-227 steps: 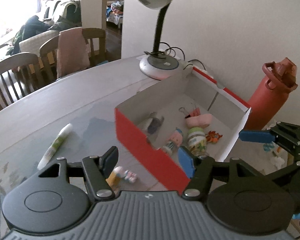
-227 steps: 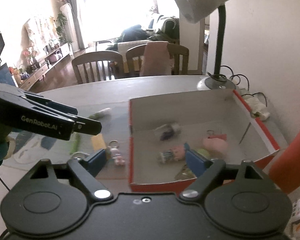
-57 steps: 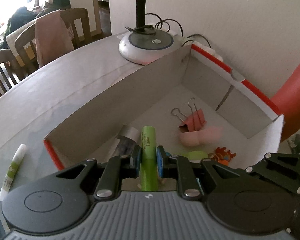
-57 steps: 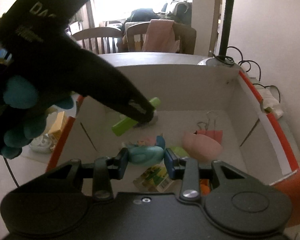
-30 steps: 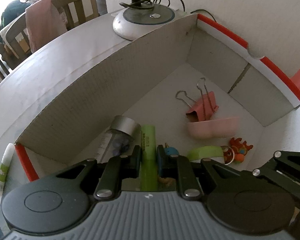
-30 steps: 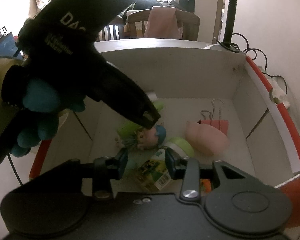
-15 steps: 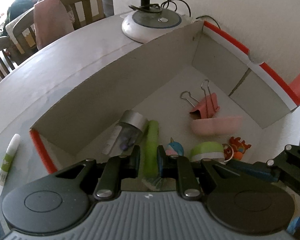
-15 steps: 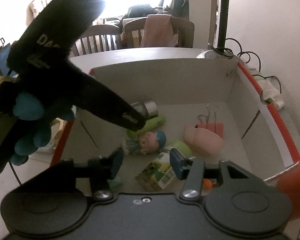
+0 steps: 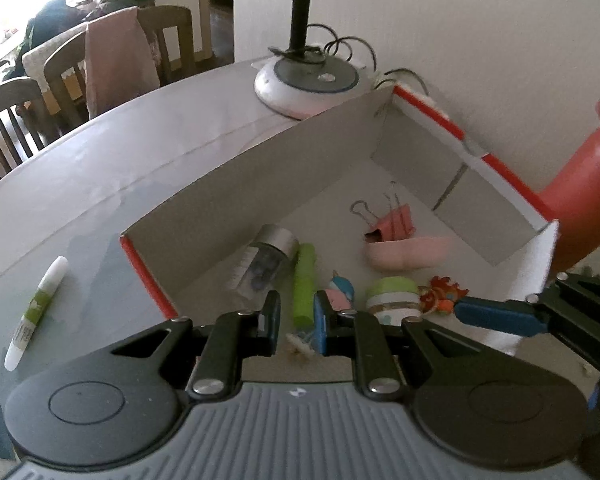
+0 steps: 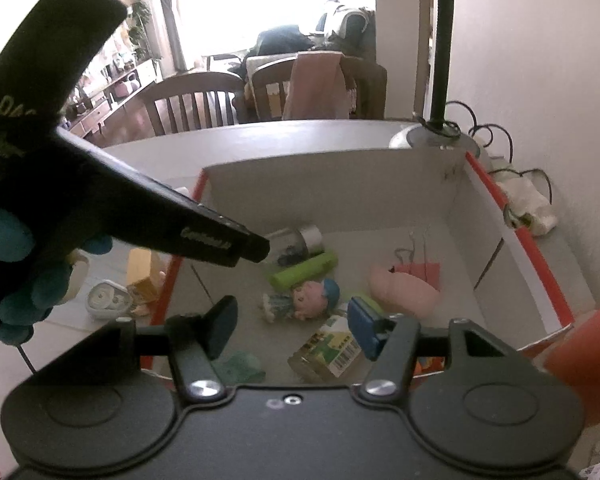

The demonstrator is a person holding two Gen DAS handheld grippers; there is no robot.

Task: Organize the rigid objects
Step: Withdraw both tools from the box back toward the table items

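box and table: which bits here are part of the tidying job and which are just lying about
Part of the job:
- red-edged box
- green tube, doll figure, pink binder clip and capped vial inside it
- white and green tube left on the table

Just lying about:
- lamp base
- red bottle
- chairs

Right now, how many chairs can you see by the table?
3. A slatted chair sits at the far left, a middle chair has a pink cloth draped over it, and a back chair stands just behind that one. More may be hidden out of view.
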